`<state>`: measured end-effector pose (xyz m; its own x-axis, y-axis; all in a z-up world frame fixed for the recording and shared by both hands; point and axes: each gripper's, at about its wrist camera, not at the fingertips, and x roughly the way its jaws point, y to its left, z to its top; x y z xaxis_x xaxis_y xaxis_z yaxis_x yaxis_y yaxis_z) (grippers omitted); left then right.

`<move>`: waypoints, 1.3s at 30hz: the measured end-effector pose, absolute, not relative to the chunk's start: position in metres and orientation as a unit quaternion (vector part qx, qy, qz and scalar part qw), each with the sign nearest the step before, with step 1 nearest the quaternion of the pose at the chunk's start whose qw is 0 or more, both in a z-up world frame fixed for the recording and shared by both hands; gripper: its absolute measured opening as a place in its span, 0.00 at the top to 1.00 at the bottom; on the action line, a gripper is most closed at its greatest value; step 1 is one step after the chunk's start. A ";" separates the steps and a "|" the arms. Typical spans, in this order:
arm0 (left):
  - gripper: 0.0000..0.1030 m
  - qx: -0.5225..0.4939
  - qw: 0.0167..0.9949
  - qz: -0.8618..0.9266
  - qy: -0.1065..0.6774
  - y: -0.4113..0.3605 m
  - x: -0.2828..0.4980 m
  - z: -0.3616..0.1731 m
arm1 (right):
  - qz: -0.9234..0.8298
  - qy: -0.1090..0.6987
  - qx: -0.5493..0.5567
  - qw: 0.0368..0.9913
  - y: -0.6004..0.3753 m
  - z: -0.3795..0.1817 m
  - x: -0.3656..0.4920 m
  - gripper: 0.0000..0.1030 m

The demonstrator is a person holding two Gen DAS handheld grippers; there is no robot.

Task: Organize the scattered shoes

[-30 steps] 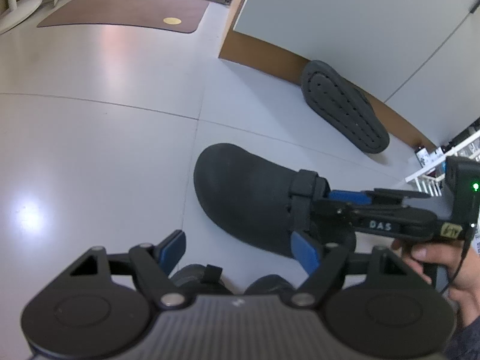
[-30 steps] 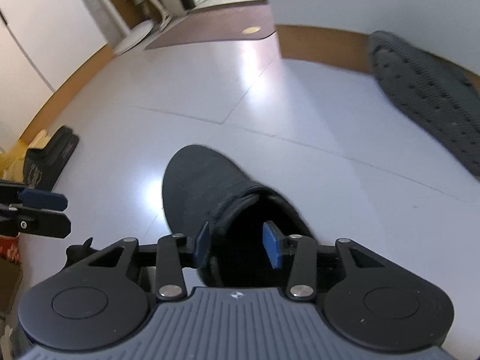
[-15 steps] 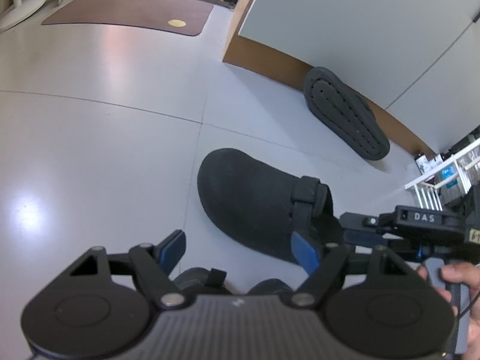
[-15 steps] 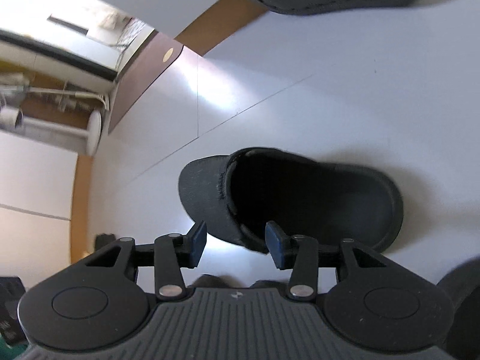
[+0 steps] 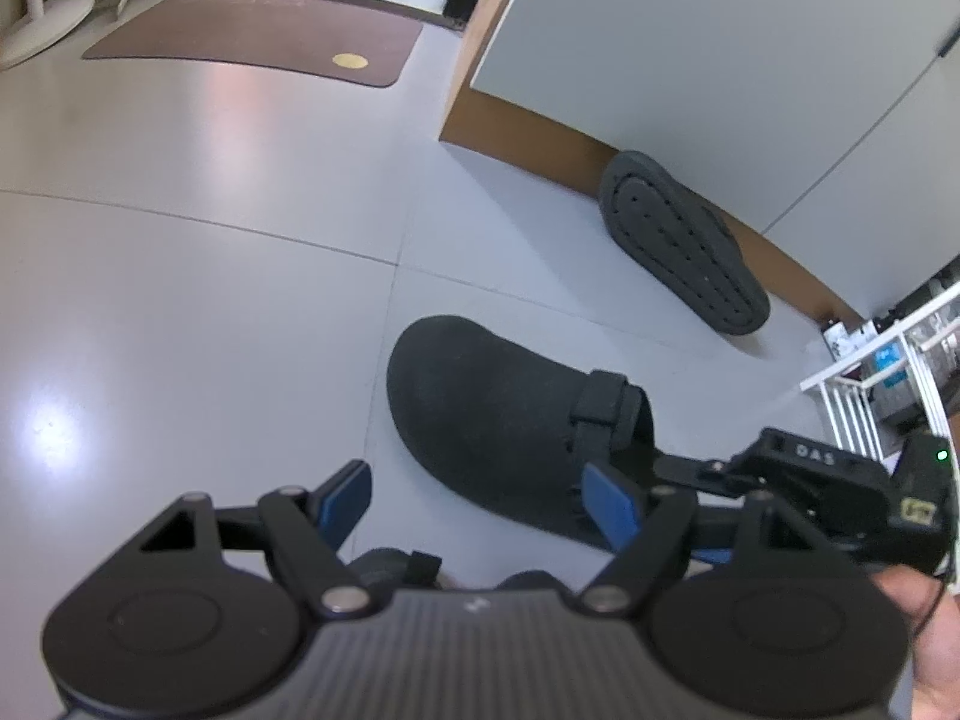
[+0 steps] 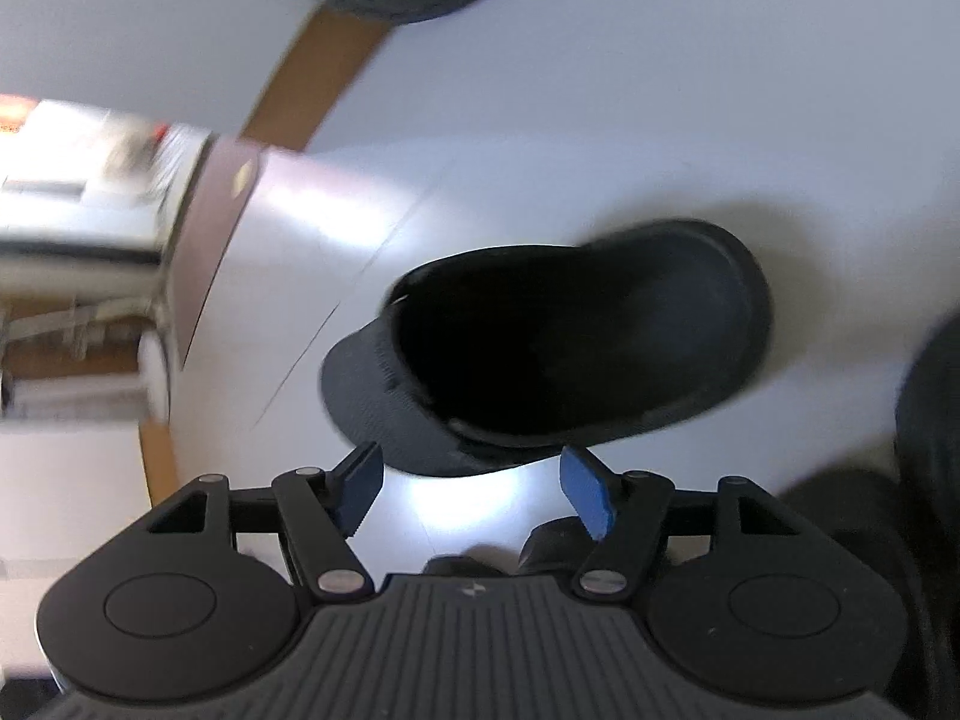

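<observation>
A black clog [image 5: 492,420] lies upright on the pale floor, toe to the upper left, just beyond my open left gripper [image 5: 477,495], which has nothing between its fingers. The right gripper's black body [image 5: 828,474], held by a hand, reaches in at the clog's heel. In the right wrist view the clog [image 6: 570,330] shows its dark opening just past my right gripper [image 6: 474,483]. Those jaws are opening, and their blue pads [image 6: 360,483] stand clear of the clog. A second black clog [image 5: 678,240] leans sole-out against the brown baseboard.
A brown doormat [image 5: 258,36] lies far back on the floor. A white cabinet wall [image 5: 690,48] with a brown baseboard [image 5: 528,132] rises behind the clogs. A white rack [image 5: 870,372] stands at the right. Something dark [image 6: 930,420] fills the right wrist view's right edge.
My right gripper has rolled hard and sunk toward the floor. Its jaws, earlier shut on the clog's rim, have spread and let the clog go. The left gripper has stayed put.
</observation>
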<state>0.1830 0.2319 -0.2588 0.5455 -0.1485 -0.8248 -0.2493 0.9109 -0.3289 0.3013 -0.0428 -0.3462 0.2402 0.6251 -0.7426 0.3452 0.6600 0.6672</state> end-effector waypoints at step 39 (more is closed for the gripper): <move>0.23 -0.204 0.848 0.031 0.488 0.228 0.180 -0.269 | 0.073 0.571 0.365 0.732 -0.043 -0.387 0.381 0.79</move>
